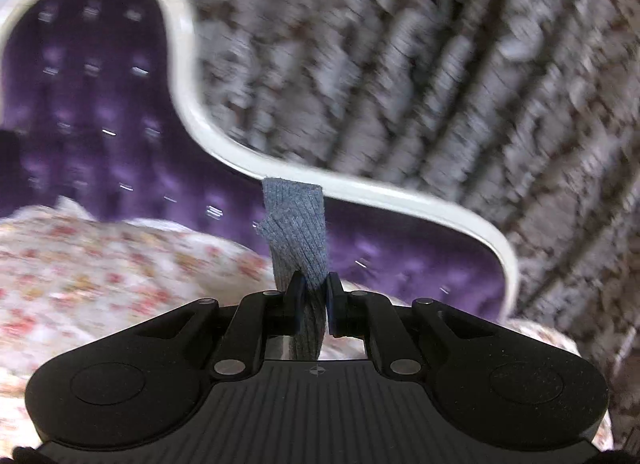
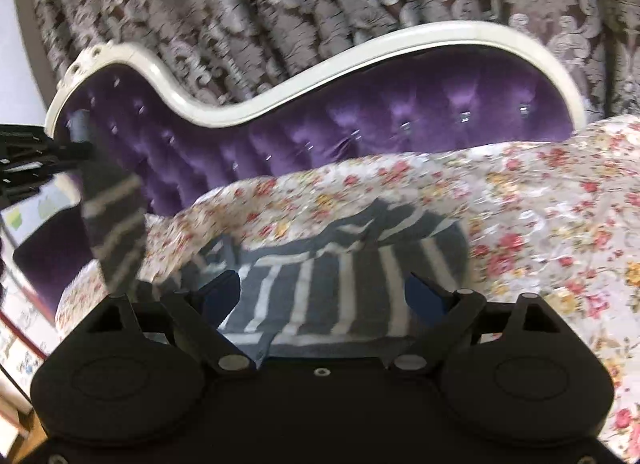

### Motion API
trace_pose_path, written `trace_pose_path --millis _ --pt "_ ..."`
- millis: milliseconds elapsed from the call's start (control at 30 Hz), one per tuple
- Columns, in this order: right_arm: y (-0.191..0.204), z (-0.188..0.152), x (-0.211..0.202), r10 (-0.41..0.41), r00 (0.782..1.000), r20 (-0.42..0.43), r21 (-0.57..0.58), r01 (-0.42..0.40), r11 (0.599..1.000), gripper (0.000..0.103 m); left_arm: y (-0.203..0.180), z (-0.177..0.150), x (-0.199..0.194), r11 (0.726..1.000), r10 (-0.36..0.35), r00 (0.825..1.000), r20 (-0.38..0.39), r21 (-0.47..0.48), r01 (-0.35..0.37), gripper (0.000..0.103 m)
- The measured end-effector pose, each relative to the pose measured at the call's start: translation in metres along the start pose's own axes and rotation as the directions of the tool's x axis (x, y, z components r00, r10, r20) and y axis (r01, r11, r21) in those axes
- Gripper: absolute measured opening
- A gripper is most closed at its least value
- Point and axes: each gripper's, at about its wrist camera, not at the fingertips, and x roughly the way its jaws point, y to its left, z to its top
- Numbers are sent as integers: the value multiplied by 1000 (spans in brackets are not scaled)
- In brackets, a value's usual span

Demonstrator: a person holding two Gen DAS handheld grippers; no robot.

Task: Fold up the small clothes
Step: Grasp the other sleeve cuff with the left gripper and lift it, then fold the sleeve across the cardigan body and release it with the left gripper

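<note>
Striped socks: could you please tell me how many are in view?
2: one striped sock hangs from the left gripper; another striped sock lies on the floral bedspread. More may be hidden.

I see the left gripper (image 1: 312, 296) is of matt black plastic, its base ribbed, with small shiny metal pins. The sock (image 1: 298, 232) in its jaws is grey ribbed knit, a little fuzzy. The headboard (image 2: 400, 120) is purple velvet, tufted with glittering buttons, in a glossy cream frame. The bedcover (image 2: 540, 224) is soft flowered cloth; the striped garment (image 2: 320, 292) looks knitted. The curtain (image 2: 280, 4) is patterned woven cloth with some sheen.
</note>
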Motion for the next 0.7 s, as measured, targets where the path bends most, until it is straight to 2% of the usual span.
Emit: trace_pose_path --millis 200,300,400,467,533,600,667,700 --pt "-27 13 -8 -44 998 34 90 40 995 91 -55 -51 60 995 -43 992 -118 79 53 10" --pt "-38 17 -11 -53 998 42 123 48 991 91 -70 -78 82 991 -52 982 -179 110 73 11" --pt "-45 19 -14 -63 997 53 138 55 989 91 -76 -94 89 985 -66 976 -206 145 97 14" --pt "-47 21 -15 -74 996 58 143 65 988 91 -83 -95 83 978 -83 974 -210 168 120 35" --pt "-48 21 -13 -88 994 59 143 79 987 91 -90 -90 75 971 -96 979 -179 201 132 42" --pt "-49 20 -12 -96 994 56 141 87 986 91 -92 -81 60 964 -87 988 -128 238 116 48" --pt "-49 19 -10 -98 994 52 137 90 986 91 -88 -75 44 962 -78 993 -84 256 97 60" --pt "-48 18 -9 -100 994 48 132 93 987 91 -84 -72 39 962 -68 995 -69 260 84 62"
